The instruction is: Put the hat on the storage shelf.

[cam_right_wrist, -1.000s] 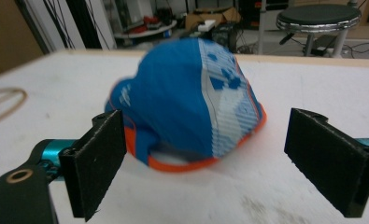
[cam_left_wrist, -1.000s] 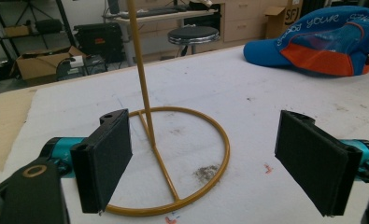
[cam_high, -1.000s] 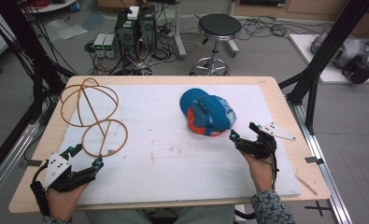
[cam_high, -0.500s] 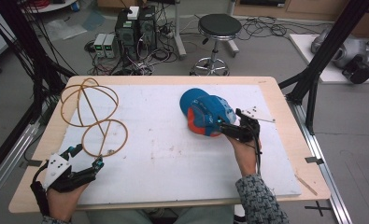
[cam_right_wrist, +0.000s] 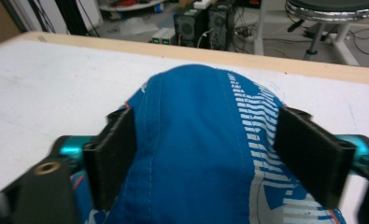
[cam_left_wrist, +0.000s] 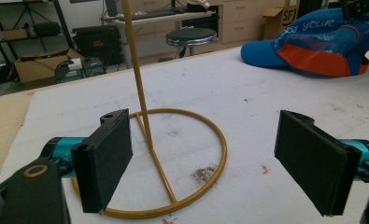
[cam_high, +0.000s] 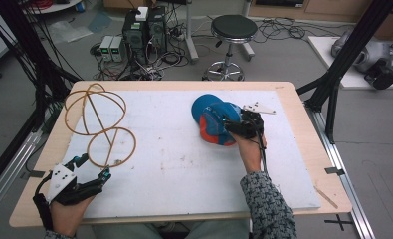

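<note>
A blue cap [cam_high: 210,113] with an orange underside lies on the white board, right of centre. My right gripper [cam_high: 232,127] reaches over it from the right. In the right gripper view its jaws [cam_right_wrist: 208,121] straddle the cap's crown [cam_right_wrist: 196,149]; they have just been closing, and the fabric bulges between the pads without a clear squeeze. A yellow wire stand [cam_high: 106,130], a ring base under a wire sphere, stands at the left. My left gripper [cam_high: 94,167] rests open just in front of its base ring [cam_left_wrist: 222,144], and the cap [cam_left_wrist: 322,44] lies far off to the right.
The white board [cam_high: 174,169] covers most of the wooden table. Black frame posts stand at both sides of the table. A stool [cam_high: 234,27] and computer boxes [cam_high: 144,30] sit on the floor beyond the far edge.
My right gripper has moved left from the board's right side onto the cap, and its jaws now flank the crown. The left gripper has stayed put.
</note>
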Demonstrator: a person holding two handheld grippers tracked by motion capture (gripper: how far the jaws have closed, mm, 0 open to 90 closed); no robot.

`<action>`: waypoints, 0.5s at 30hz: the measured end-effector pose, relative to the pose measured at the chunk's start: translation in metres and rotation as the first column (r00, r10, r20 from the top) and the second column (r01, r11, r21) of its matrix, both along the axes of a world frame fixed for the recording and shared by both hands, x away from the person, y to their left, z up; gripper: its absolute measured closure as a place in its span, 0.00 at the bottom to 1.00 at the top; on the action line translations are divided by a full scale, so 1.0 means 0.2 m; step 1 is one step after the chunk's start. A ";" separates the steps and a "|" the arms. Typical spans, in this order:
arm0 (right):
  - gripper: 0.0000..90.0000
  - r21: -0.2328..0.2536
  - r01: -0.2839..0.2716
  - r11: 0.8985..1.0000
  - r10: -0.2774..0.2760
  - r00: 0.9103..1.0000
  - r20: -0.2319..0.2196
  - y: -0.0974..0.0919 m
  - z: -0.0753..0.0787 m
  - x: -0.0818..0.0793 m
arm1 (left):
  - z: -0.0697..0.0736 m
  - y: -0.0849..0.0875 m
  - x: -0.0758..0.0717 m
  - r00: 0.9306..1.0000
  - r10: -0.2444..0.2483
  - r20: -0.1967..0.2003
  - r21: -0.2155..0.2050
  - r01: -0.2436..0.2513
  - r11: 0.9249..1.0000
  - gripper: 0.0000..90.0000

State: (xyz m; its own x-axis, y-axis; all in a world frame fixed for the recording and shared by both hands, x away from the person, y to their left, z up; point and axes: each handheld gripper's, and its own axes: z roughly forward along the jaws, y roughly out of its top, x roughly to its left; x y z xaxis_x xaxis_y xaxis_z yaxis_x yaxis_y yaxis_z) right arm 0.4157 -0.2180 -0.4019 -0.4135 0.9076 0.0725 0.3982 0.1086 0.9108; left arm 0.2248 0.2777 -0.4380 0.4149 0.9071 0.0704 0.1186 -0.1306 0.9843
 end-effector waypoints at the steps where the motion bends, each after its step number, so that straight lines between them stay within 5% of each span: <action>1: 0.33 -0.007 0.006 1.000 -0.006 1.000 -0.003 0.01 0.00 0.00 | 0.00 0.00 0.00 1.000 0.000 0.000 0.000 0.000 1.000 0.21; 4: 0.43 -0.041 0.016 0.999 -0.016 1.000 -0.002 0.01 0.00 0.00 | 0.00 0.00 0.00 1.000 0.004 0.001 -0.001 -0.004 1.000 0.21; 15: 0.83 -0.040 0.028 0.999 -0.027 1.000 0.012 0.04 0.04 0.00 | 0.00 0.00 0.00 1.000 0.002 0.001 0.003 -0.002 1.000 0.22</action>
State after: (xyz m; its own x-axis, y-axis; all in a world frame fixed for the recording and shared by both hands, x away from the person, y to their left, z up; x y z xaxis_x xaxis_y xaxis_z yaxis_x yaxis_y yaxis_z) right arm 0.4158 -0.2107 -0.3934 -0.3891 0.9207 0.0314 0.3909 0.1341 0.9106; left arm 0.2249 0.2777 -0.4380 0.4132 0.9077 0.0735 0.1179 -0.1334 0.9840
